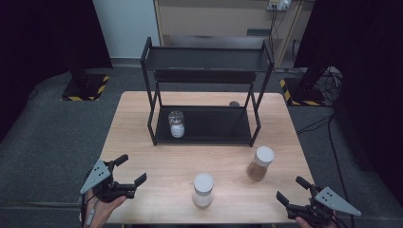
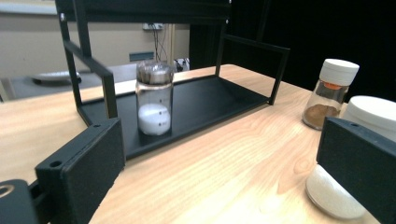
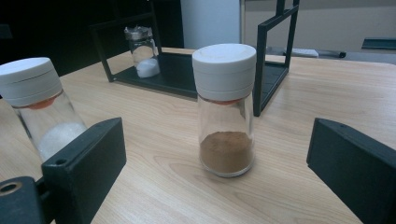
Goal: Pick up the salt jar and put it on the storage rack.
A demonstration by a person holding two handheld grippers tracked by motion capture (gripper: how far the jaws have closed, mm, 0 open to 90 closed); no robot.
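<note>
Both empty and wide open at the bench's near edge, the right hand-held gripper (image 1: pixel 293 188) faces the upright brown spice jar (image 1: pixel 260 163) just ahead, nearer than the left hand-held gripper (image 1: pixel 132 168).

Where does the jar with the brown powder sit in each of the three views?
High view: the brown-powder jar stands right of centre on the table, in front of the black rack's right end.
Left gripper view: the jar stands at the upper right, right of the rack.
Right gripper view: the jar stands at centre, between the open jaws.
Shared landmark: the black rack.
</note>
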